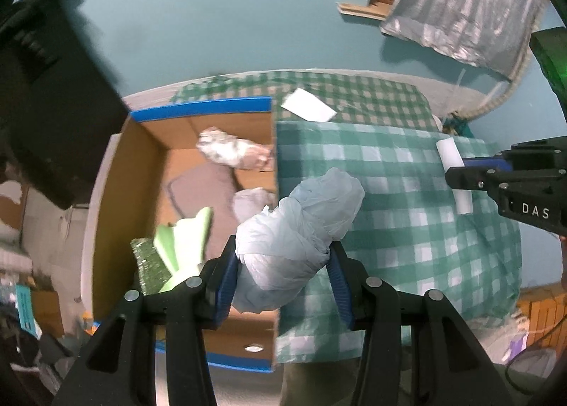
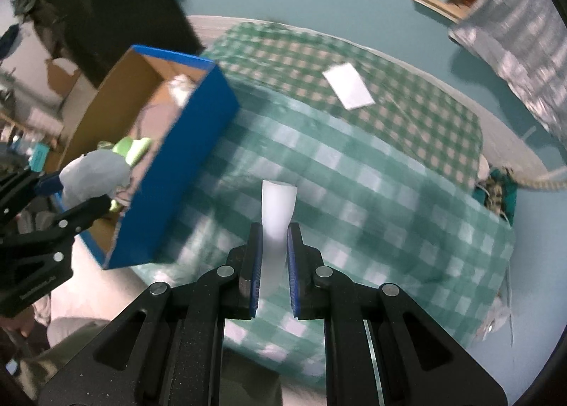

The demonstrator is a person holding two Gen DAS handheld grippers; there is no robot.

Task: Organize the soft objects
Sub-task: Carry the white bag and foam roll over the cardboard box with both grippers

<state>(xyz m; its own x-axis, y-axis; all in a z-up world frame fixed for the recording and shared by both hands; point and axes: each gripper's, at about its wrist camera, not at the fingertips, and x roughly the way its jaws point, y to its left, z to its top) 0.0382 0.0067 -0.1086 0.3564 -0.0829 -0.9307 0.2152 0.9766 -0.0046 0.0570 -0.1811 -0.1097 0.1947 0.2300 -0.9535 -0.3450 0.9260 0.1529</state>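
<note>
Your left claw (image 1: 283, 264) gripped a crumpled pale-blue plastic bag bundle (image 1: 301, 225) above the blue-edged cardboard box's (image 1: 141, 165) 3 o'clock wall. Your right claw (image 2: 274, 250) pinched a white foam strip (image 2: 278, 204) over the green checkered cloth (image 2: 372, 193), at 3 o'clock from the box.

Between the left jaws sits a pale blue-white plastic bundle (image 1: 301, 229); beyond them, a blue-sided, brown-lined box (image 2: 184, 158), green-and-white checked cloth (image 1: 407, 211), teal wall (image 1: 212, 16).
</note>
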